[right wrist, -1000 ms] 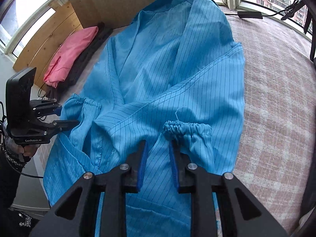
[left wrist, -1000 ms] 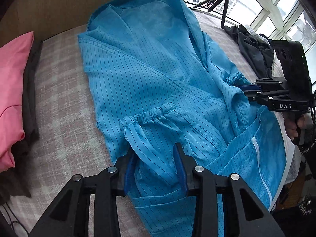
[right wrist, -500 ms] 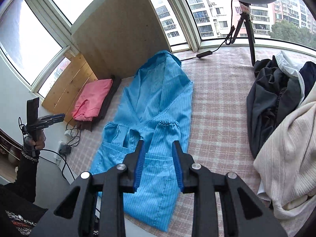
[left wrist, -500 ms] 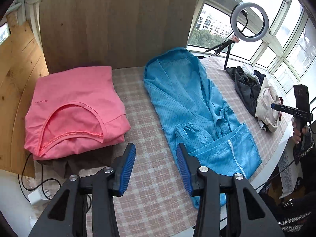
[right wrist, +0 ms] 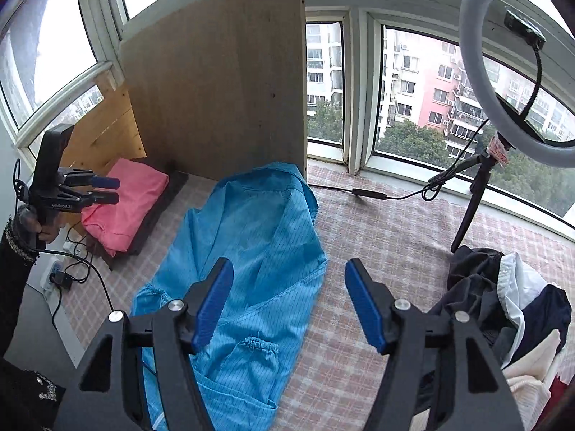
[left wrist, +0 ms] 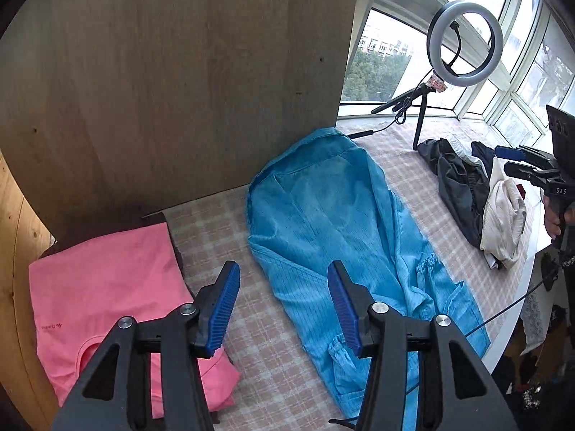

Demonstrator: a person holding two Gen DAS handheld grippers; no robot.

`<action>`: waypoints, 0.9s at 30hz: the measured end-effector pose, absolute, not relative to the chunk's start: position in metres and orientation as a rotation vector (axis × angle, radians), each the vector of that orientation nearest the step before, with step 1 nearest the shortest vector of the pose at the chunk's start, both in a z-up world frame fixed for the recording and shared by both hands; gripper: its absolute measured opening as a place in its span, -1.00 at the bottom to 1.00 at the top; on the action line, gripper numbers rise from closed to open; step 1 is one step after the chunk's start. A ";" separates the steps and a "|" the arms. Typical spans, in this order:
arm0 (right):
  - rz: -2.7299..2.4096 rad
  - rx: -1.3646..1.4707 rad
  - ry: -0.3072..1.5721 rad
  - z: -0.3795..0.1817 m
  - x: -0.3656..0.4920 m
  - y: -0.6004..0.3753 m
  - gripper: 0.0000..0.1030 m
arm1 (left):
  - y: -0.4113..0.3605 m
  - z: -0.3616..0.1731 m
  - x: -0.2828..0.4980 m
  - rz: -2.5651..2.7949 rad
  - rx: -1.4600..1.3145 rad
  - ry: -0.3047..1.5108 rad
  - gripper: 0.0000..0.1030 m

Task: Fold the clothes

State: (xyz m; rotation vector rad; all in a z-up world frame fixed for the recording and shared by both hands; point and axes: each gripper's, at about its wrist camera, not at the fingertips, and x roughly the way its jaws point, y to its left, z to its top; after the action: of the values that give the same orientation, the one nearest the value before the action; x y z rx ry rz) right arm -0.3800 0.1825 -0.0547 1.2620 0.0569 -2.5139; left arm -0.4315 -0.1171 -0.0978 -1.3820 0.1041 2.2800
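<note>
Checked pink-and-white tabletop sits by bay windows, wooden board standing at the back. Far left: folded pink garment on a dark one, mostly hidden beneath it, only an edge showing; the pink one's near end is cut off behind the finger in the left wrist view. Left hand-held gripper is held up off the surface, tilted down toward the tabletop, jaws spread wide, nothing between them; in the right wrist view it sits at the left edge, hand wrapped on its grip, dark sleeve partly out of frame. Centre: blue striped garment lies flat lengthwise, collar end touching the board, both elastic-cuffed sleeves folded in over the body; its hem is hidden behind the gripper bodies. Right hand-held gripper also hovers clear above, jaws fully apart, empty. Right: ring light on tripod, then a heap of dark and cream clothes, pieces hard to separate, cut off at the edge.
</note>
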 end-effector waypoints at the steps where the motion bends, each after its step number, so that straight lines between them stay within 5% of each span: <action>1: -2.492 1.293 0.098 -0.070 -0.397 0.178 0.24 | -0.109 -0.110 -0.443 2.263 -1.404 0.112 -0.05; 11: -2.273 1.433 0.191 -0.191 -0.534 0.162 0.24 | -0.083 -0.206 -0.546 2.164 -1.610 0.119 -0.04; 21: -2.097 1.424 0.172 -0.236 -0.574 0.139 0.20 | -0.061 -0.240 -0.558 2.096 -1.624 0.122 0.18; 23: -2.074 1.463 0.198 -0.244 -0.575 0.133 -0.48 | -0.057 -0.239 -0.555 2.105 -1.601 0.127 0.04; 25: -2.082 1.450 0.212 -0.241 -0.570 0.129 -0.64 | -0.051 -0.236 -0.549 2.106 -1.581 0.157 -0.85; 27: -2.107 1.421 0.213 -0.231 -0.563 0.127 -0.80 | -0.048 -0.226 -0.538 2.108 -1.540 0.173 -0.94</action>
State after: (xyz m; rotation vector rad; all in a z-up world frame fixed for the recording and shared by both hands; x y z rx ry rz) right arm -0.5625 0.1270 -0.2314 1.4210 0.2128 -2.1074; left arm -0.5380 -0.0484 -0.2256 -1.5400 0.1726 2.1083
